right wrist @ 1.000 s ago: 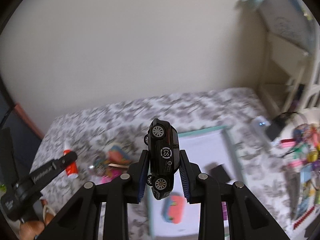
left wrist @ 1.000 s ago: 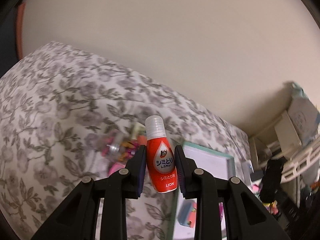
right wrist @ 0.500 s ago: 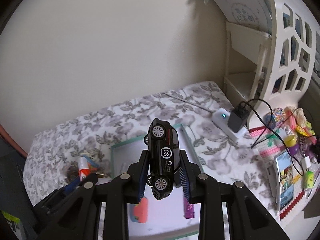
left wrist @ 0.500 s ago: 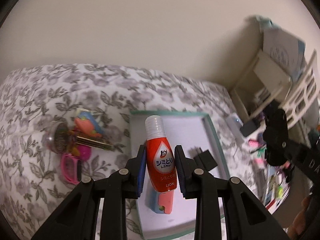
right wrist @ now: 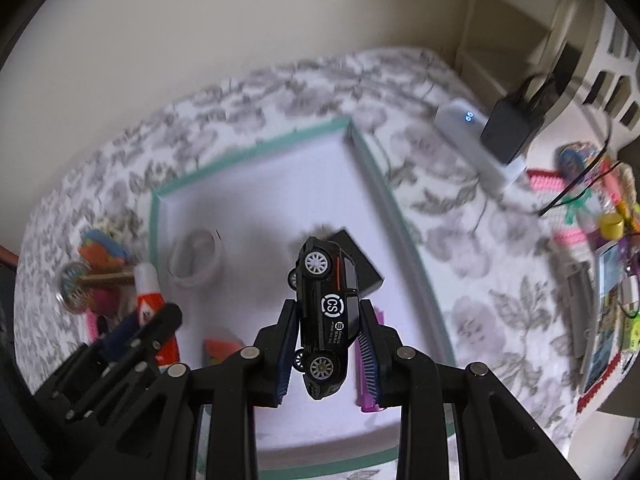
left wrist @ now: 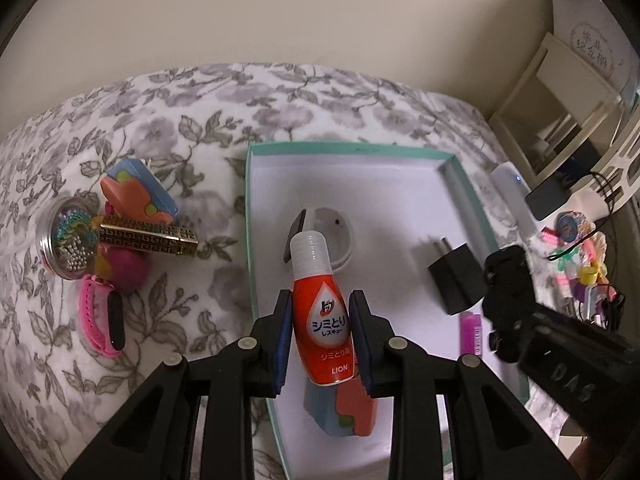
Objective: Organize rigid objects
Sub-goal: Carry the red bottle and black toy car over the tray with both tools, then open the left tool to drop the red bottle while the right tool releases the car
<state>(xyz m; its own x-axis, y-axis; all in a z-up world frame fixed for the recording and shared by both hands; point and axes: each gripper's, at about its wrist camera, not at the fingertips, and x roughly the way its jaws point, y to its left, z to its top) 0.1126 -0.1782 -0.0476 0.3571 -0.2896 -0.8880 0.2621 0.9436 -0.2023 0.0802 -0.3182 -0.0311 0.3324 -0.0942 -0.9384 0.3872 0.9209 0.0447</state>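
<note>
A small red bottle [left wrist: 322, 328] with a white cap is clamped between the pads of my left gripper [left wrist: 322, 344], above the teal-rimmed white box [left wrist: 344, 148]. My right gripper [right wrist: 328, 356] is shut on a black toy car [right wrist: 328, 316], nose up, over the same box [right wrist: 248, 140]. Inside the box lie a white tape roll [left wrist: 336, 236], a black charger plug [left wrist: 456, 280], a purple stick [left wrist: 468, 332] and an orange-and-blue block [left wrist: 344, 412]. The right gripper with the car [left wrist: 508, 300] shows at the right of the left wrist view.
Left of the box on the flowered cloth [left wrist: 168, 132] lie a tin of beads [left wrist: 68, 240], a gold bar-shaped case [left wrist: 148, 236], an orange-blue block [left wrist: 136, 192], a pink ball [left wrist: 124, 272] and a pink wristband [left wrist: 100, 324]. A power strip [right wrist: 480, 144], cables and small toys crowd the right.
Both grippers have come down and tilted toward the box, which now fills the middle of both views. The bottle and the car stay gripped as before.
</note>
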